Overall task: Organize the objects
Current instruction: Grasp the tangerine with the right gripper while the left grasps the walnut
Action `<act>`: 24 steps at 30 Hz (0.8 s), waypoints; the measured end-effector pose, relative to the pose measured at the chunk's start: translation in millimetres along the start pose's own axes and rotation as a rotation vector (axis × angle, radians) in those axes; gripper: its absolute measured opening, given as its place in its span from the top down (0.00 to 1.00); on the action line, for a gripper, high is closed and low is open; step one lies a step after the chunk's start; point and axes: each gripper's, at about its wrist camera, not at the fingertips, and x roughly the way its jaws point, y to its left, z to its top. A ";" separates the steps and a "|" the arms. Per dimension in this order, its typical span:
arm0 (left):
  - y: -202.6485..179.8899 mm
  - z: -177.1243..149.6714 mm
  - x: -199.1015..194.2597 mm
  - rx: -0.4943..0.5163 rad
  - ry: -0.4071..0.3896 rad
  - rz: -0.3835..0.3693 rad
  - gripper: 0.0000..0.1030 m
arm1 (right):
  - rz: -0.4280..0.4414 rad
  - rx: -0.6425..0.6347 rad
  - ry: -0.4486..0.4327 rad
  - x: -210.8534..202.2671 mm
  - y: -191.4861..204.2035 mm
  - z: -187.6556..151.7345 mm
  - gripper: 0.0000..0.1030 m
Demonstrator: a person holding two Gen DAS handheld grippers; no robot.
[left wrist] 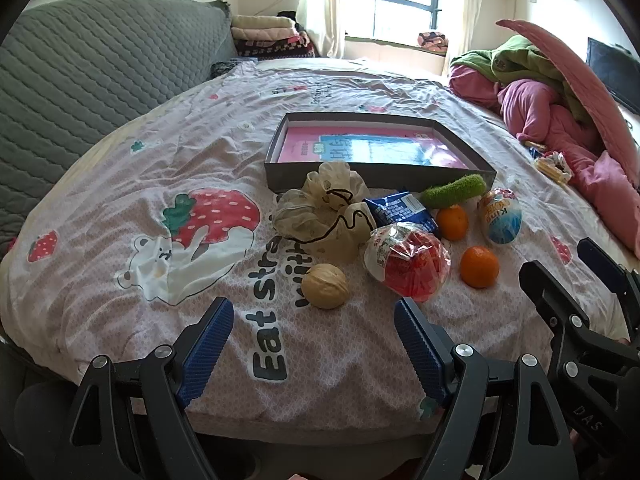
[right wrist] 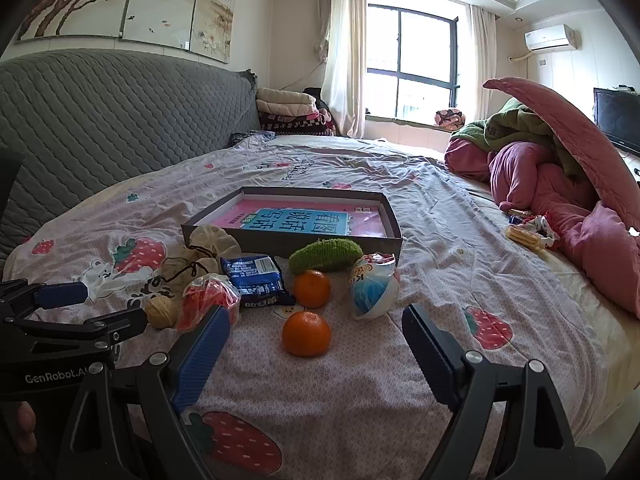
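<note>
A: Bedspread point(left wrist: 100, 184) with strawberry print is carrying everything. Left hand-held gripper point(left wrist: 314, 336) is hovering with fingers apart, nothing held; right hand-held gripper point(right wrist: 316, 340) is likewise spread and holding nothing.

B: Nearest targets?

A: Walnut point(left wrist: 325, 286) is sitting just ahead of the left one, near orange point(right wrist: 307, 333) is lying between the right fingers' line. Probably best closing gently, both being round and likely to roll on soft fabric.

B: Further back?

A: Red candy bag point(left wrist: 408, 266), second orange point(right wrist: 312, 288), blue snack pack point(right wrist: 256, 278), egg toy point(left wrist: 500, 216), green fuzzy piece point(right wrist: 326, 255), cream drawstring pouch point(left wrist: 332, 208). Grey box point(left wrist: 276, 152) holding a pink-blue book point(right wrist: 304, 219) is lying just behind the pile.
</note>
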 end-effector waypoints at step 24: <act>18.3 -9.6 25.7 -0.039 0.038 -0.010 0.19 | 0.005 0.008 0.044 14.8 -1.8 -9.1 0.15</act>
